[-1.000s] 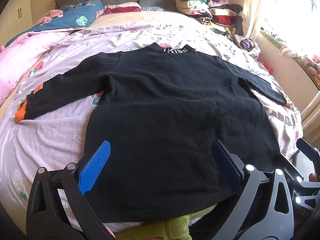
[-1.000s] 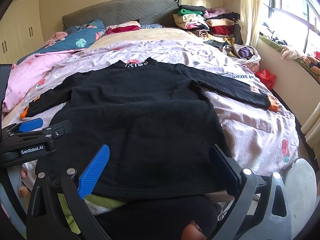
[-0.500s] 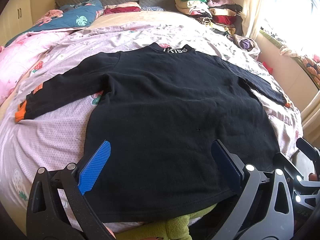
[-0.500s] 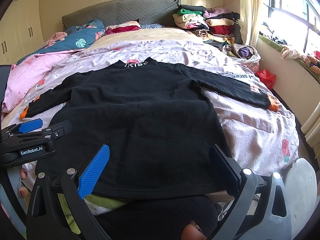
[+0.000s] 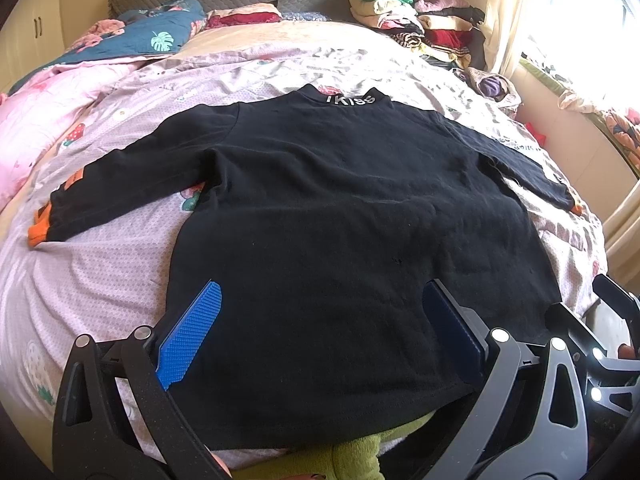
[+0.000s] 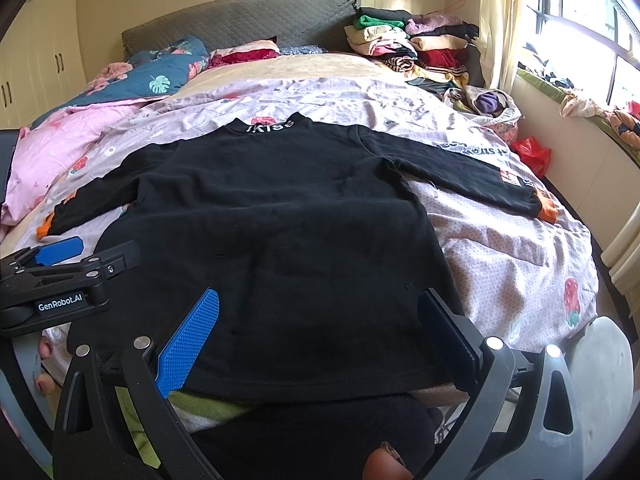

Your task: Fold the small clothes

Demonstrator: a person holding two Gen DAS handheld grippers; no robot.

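A small black long-sleeved top [image 5: 340, 216] lies flat on the bed with both sleeves spread out, the collar printed "iKiss" at the far end; it also shows in the right wrist view [image 6: 280, 224]. Its cuffs are orange [image 5: 38, 232] [image 6: 546, 212]. My left gripper [image 5: 320, 300] is open and empty, held just above the hem near its left half. My right gripper [image 6: 316, 304] is open and empty above the hem near its right half. The left gripper also shows at the left edge of the right wrist view [image 6: 68, 276].
The bed has a pale lilac sheet [image 6: 500, 248]. A pile of folded clothes [image 6: 412, 44] sits at the far right by the headboard. Pink and blue quilts [image 5: 100, 60] lie at the far left. A green cloth [image 5: 352, 456] hangs below the hem. A red bag [image 6: 530, 154] lies by the window wall.
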